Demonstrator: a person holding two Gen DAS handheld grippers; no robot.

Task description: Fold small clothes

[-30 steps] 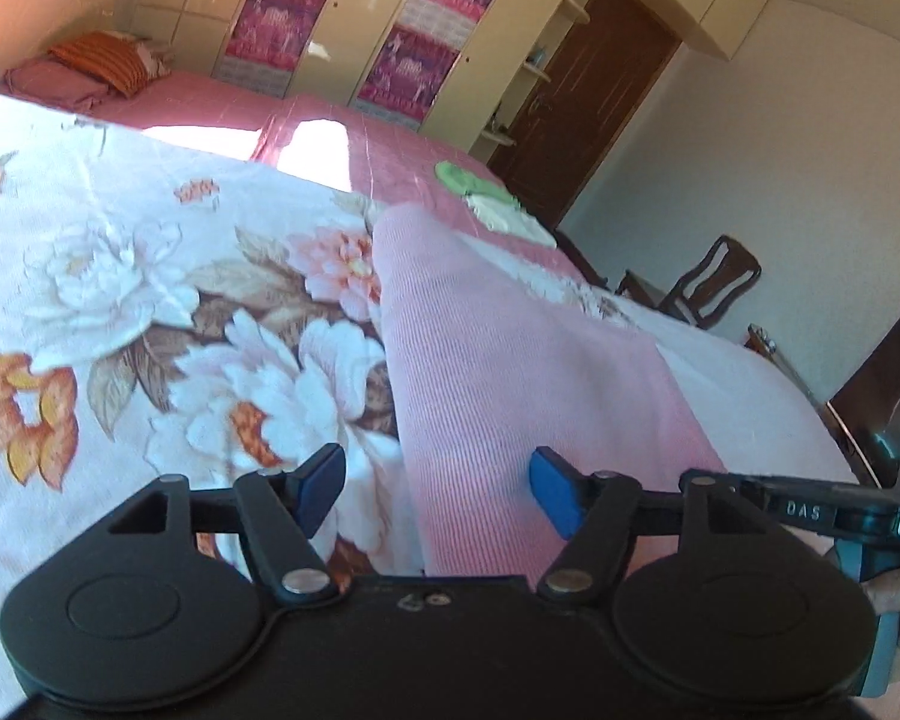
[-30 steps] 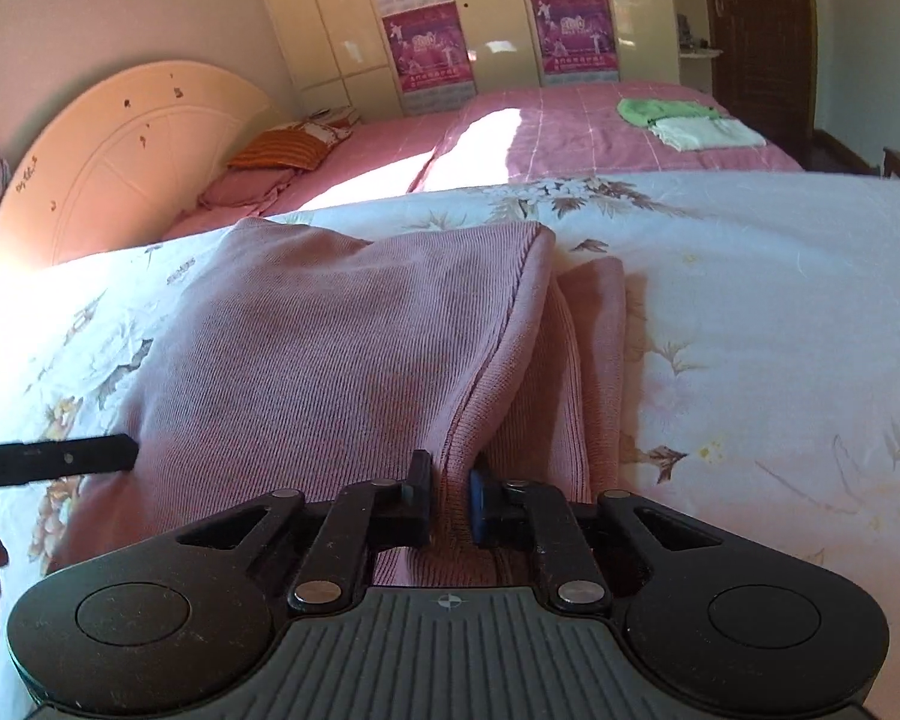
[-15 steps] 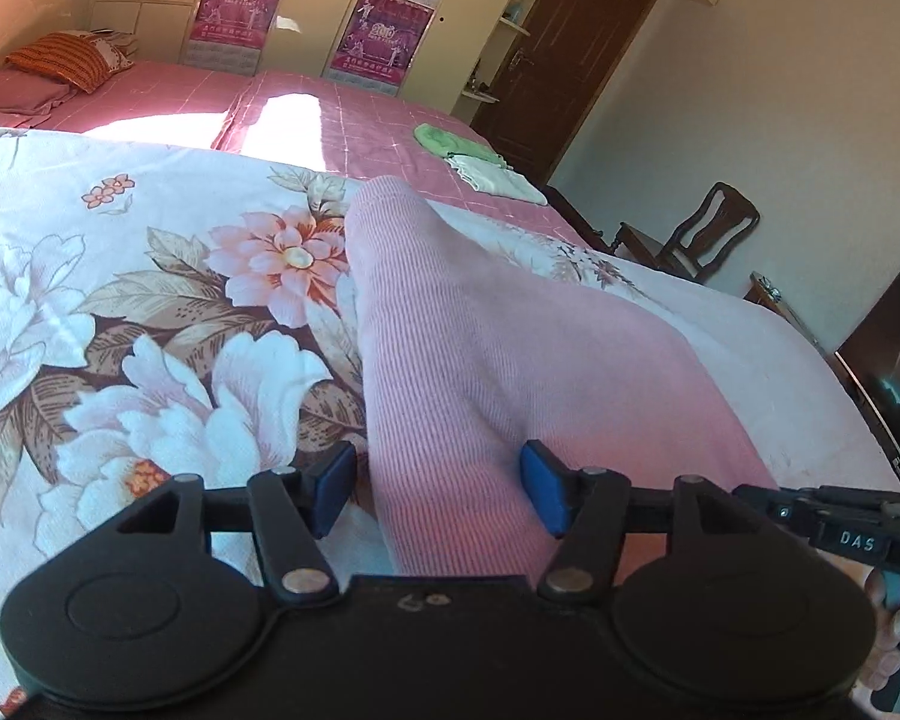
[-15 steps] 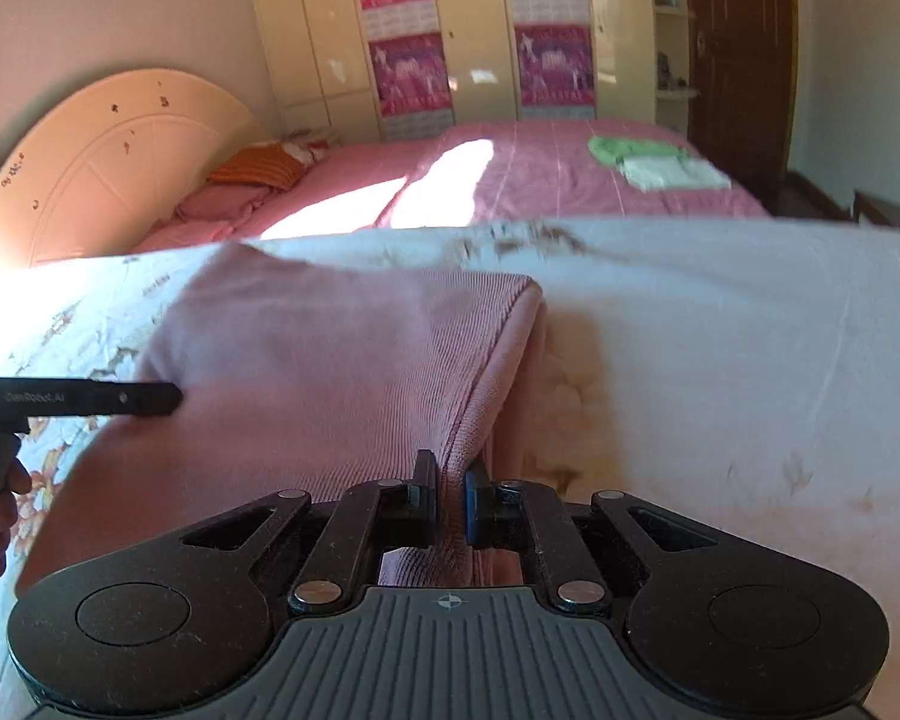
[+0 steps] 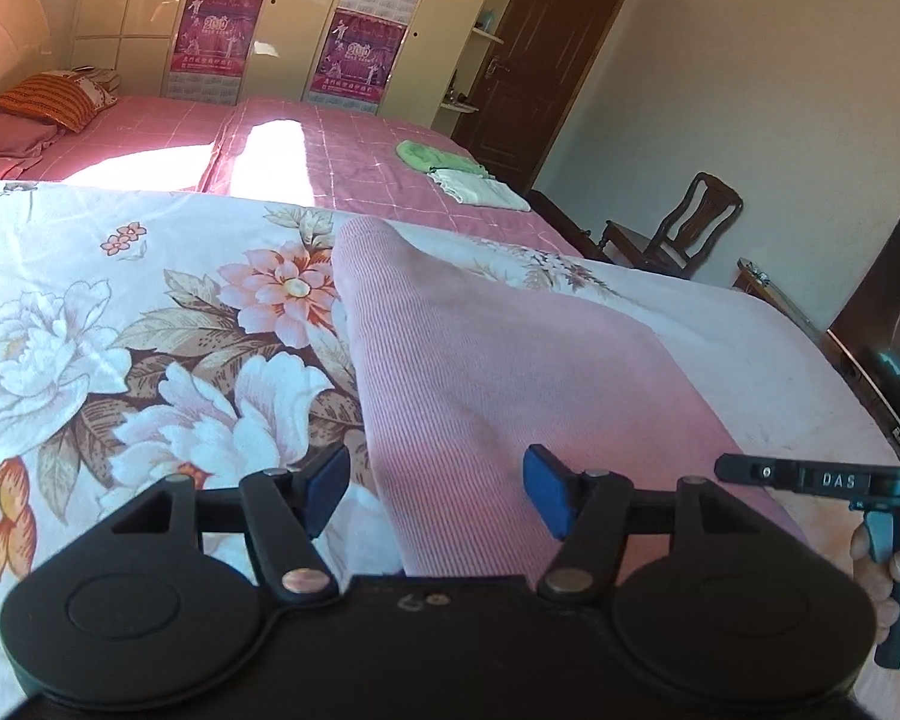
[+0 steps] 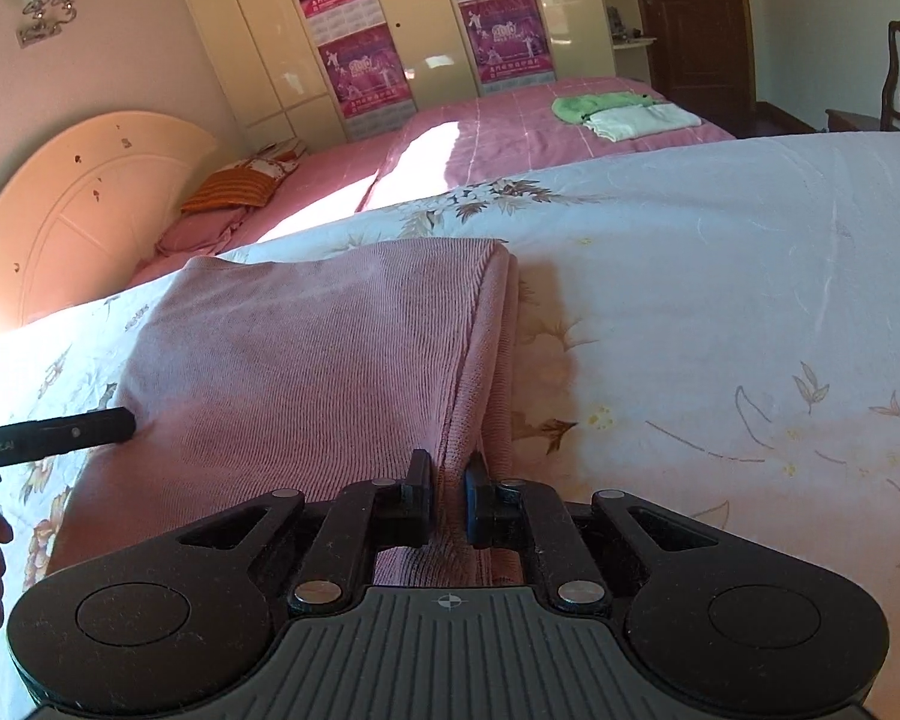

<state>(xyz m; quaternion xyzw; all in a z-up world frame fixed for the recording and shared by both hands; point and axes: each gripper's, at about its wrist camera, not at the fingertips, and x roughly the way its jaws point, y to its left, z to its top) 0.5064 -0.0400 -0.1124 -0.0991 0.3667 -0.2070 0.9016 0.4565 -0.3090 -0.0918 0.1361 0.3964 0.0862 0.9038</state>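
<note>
A pink ribbed knit garment (image 5: 480, 360) lies folded on the floral bedspread (image 5: 150, 330). My left gripper (image 5: 438, 492) is open over its near left edge; the blue pads (image 5: 327, 489) stand wide and do not press the cloth. In the right wrist view the garment (image 6: 306, 372) shows a doubled right edge. My right gripper (image 6: 448, 492) pinches that edge between nearly closed pads, and its jaws are opening slightly. The left gripper's black finger (image 6: 54, 435) touches the garment's left side. The right gripper's finger (image 5: 810, 480) shows at the right of the left wrist view.
Beyond lies a pink bed (image 6: 510, 138) with folded green and white clothes (image 6: 624, 111), an orange pillow (image 6: 234, 189) and a curved headboard (image 6: 90, 204). A wooden chair (image 5: 678, 228), a dark screen (image 5: 888, 342) and a brown door (image 5: 528, 60) stand to the right.
The garment's held right edge has sunk closer to the bedspread and lies flatter. The right gripper's pads have parted a little. The left gripper has shifted and rolled over the garment's left edge.
</note>
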